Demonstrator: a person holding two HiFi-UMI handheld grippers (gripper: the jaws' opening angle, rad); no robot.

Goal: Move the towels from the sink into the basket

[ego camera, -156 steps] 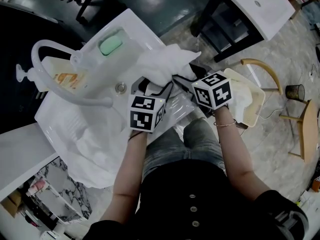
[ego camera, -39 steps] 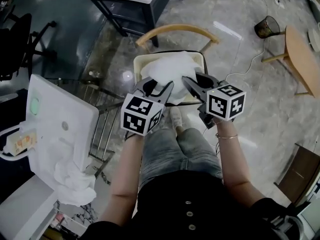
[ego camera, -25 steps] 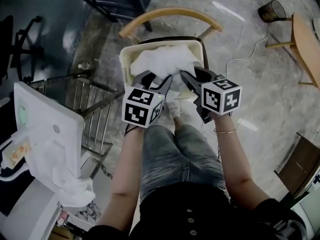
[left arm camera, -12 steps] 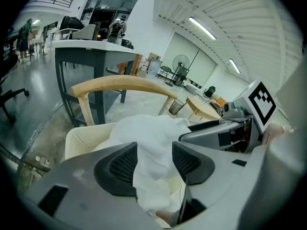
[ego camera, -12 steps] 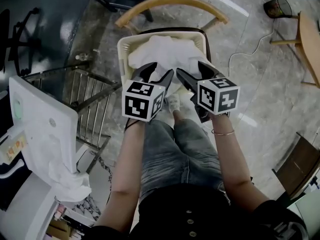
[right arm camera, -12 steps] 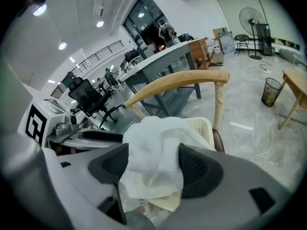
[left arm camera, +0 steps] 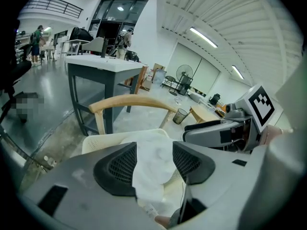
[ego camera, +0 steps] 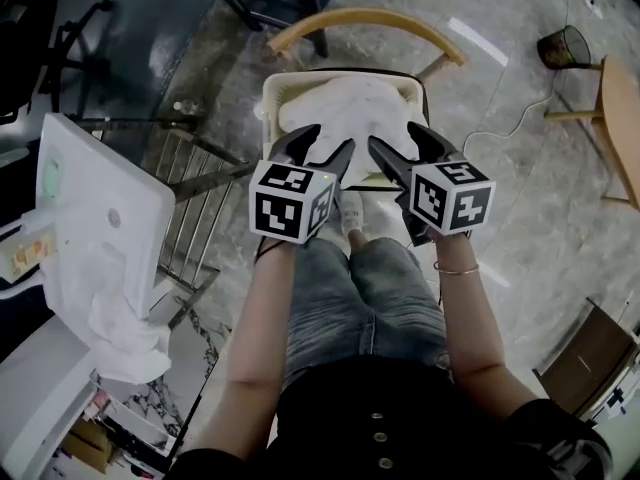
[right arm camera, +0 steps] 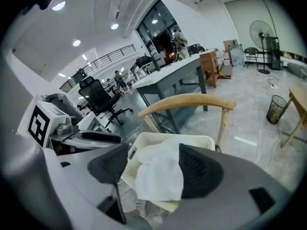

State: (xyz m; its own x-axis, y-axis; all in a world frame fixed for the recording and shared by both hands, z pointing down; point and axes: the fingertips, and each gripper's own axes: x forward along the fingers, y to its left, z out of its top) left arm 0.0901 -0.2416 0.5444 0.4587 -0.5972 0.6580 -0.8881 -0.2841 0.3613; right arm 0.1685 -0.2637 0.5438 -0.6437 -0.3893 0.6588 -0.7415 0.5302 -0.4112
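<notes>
Head view has the person standing over a wooden chair (ego camera: pixel 365 16) whose seat carries the cream basket (ego camera: pixel 270 108), with a white towel (ego camera: pixel 350 108) heaped inside it. The left gripper (ego camera: pixel 330 138) and right gripper (ego camera: pixel 392 135) hover side by side over the basket's near rim.

In the left gripper view the fingers (left arm camera: pixel 115 169) stand wide and have just been opening. The towel shows in the gap but lies below in the basket, and neither pad presses on it. In the right gripper view the fingers (right arm camera: pixel 201 171) are likewise spread wide, with the towel beyond them and not pinched.

The step in hand therefore looks like letting this towel go and clearing away. To do it well, both grippers should lift straight up with the fingers wide, so no fold snags on a ribbed pad and gets dragged back out. One edge of the towel seems to lie over the near rim in the right gripper view; it is worth a nudge inward if it looks likely to slide.

A second towel (ego camera: pixel 115 318) hangs over the near edge of the white sink (ego camera: pixel 110 218) at the left, well apart from the basket, so the task seems unfinished. That limp cloth would be best taken at two separated points and carried high over the metal frame (ego camera: pixel 185 198) between sink and chair.
</notes>
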